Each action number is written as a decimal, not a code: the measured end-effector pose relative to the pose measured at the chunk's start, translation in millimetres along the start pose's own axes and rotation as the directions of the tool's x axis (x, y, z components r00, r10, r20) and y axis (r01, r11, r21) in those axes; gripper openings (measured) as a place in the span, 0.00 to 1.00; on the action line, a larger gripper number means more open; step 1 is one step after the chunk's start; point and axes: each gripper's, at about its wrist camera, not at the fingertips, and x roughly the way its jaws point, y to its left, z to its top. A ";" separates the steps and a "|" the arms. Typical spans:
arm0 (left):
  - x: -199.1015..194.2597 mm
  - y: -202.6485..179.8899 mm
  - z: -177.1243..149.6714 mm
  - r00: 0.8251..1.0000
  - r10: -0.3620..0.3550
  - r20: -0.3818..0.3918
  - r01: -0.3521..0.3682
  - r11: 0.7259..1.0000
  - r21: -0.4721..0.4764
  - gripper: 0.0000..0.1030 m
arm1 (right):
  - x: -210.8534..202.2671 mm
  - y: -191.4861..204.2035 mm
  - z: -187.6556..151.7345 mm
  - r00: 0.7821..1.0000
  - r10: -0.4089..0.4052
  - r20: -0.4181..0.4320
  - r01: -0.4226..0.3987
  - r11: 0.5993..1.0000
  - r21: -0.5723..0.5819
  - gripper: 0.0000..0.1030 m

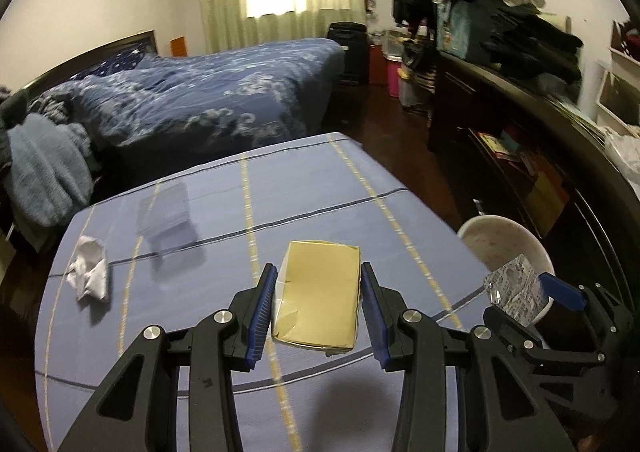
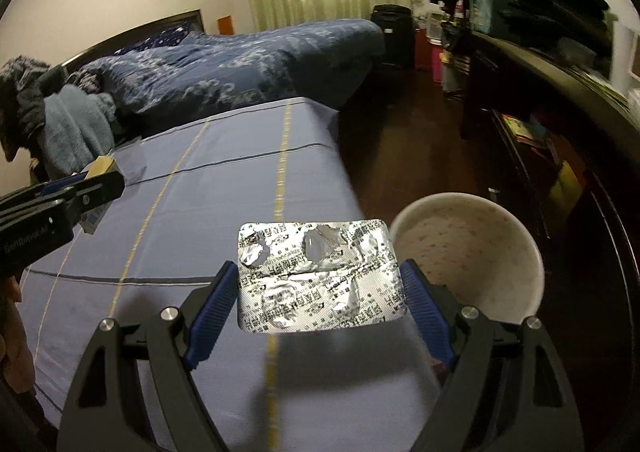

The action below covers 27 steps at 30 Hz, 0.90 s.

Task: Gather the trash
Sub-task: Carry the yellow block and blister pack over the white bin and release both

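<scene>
- Right gripper: blue-padded fingers clamped on the two short ends of a crumpled silver foil blister pack, emptied pockets facing the camera; the pack is held clear of the surface, its long axis crosswise between the pads.
- White round paper tub with a speckled inside: mouth open, just ahead and to the right of the right gripper, near the pack's right end. Judged the bin; the coming move turns on this short offset to the right.
- Left gripper: pads set against both long sides of a flat yellowish-tan cardboard box, long axis pointing forward along the fingers; seemingly gripped. The tub lies well to its right, beyond the right gripper, so the right is nearer.
- Crumpled white tissue: far left of the left gripper, on the blue striped tablecloth, uncollected.
</scene>
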 end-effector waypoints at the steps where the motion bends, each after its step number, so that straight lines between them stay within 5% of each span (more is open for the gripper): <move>1: 2.3 -7.0 2.5 1.000 -0.008 -0.001 0.009 1.000 0.013 0.40 | -0.7 -6.2 -0.5 1.000 -0.005 0.003 0.005 1.000 0.012 0.79; 27: 55.1 -153.3 43.4 0.983 -0.182 -0.014 0.180 0.952 0.249 0.40 | 9.9 -151.6 -12.7 0.980 -0.200 0.008 0.191 0.944 0.267 0.79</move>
